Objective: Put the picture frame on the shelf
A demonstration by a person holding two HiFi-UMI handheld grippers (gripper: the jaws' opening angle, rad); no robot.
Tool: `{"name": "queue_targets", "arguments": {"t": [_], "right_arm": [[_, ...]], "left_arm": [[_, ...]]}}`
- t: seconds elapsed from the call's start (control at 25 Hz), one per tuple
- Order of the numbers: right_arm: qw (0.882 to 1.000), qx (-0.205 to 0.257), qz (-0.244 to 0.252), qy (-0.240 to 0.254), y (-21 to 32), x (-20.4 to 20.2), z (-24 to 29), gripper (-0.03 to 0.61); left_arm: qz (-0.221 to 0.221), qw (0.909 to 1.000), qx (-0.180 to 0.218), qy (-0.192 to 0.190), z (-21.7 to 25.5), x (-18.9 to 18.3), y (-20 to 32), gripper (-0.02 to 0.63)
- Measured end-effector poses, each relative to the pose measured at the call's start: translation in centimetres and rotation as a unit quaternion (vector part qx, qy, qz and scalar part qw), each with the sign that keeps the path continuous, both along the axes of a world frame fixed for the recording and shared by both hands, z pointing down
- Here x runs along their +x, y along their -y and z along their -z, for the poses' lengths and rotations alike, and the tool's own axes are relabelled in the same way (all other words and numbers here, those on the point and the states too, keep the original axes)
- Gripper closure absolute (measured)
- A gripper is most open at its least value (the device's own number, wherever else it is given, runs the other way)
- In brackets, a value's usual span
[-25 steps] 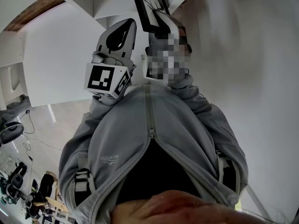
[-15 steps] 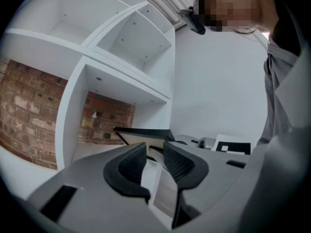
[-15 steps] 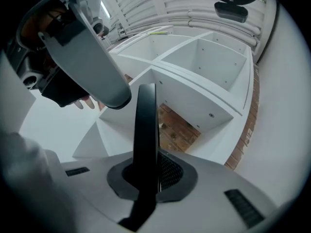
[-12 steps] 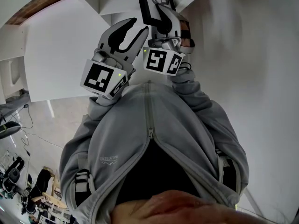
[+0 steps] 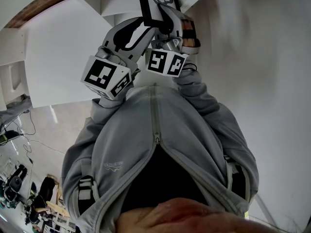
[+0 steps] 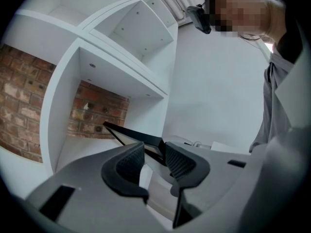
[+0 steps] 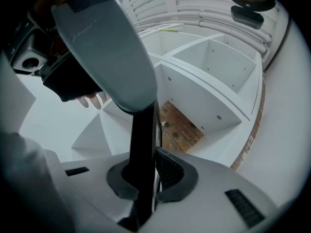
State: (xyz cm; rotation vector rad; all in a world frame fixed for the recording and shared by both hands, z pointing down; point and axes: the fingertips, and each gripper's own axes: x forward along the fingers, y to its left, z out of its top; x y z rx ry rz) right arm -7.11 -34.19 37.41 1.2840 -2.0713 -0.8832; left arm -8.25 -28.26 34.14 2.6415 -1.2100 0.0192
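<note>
Black rectangular picture frame with an antler print sits at twelve o'clock, clamped edge-on in our right gripper. Our left gripper has just been opening, and the frame's corner lies loose between its jaws. We judge that setting it in the white shelf cubby remains.

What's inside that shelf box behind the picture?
A brick wall shows at the shelf box's back. The picture frame hides part of its floor.

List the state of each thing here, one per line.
picture frame, gripped by the right tool, near the shelf.
right tool, shut on the picture frame's edge.
left tool, open, jaws just been opening; frame's corner between them, unpressed.
</note>
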Motion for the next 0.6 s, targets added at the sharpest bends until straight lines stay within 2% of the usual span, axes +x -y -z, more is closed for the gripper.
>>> {"name": "queue_targets", "arguments": {"t": [0.12,0.24,0.32,0.6], "right_arm": [[1.0,-0.006,0.003,-0.009,0.1,-0.2,-0.3,0.543],[0.999,-0.032,0.013,-0.011,0.0,-0.5,-1.0,0.53],[0.998,-0.054,0.021,-0.007,-0.2,-0.5,-1.6,0.444],[0.994,-0.098,0.039,0.027,-1.7,1.2,-1.5,0.362]], "left_arm": [[-0.001,1.0,-0.004,0.0,-0.3,-0.1,0.1,0.477],[-0.003,1.0,-0.006,0.002,-0.6,-0.1,0.1,0.48],[-0.005,1.0,-0.007,0.001,-0.8,0.1,0.0,0.482],[-0.009,0.9999,-0.008,-0.001,-0.5,0.5,-0.1,0.485]]}}
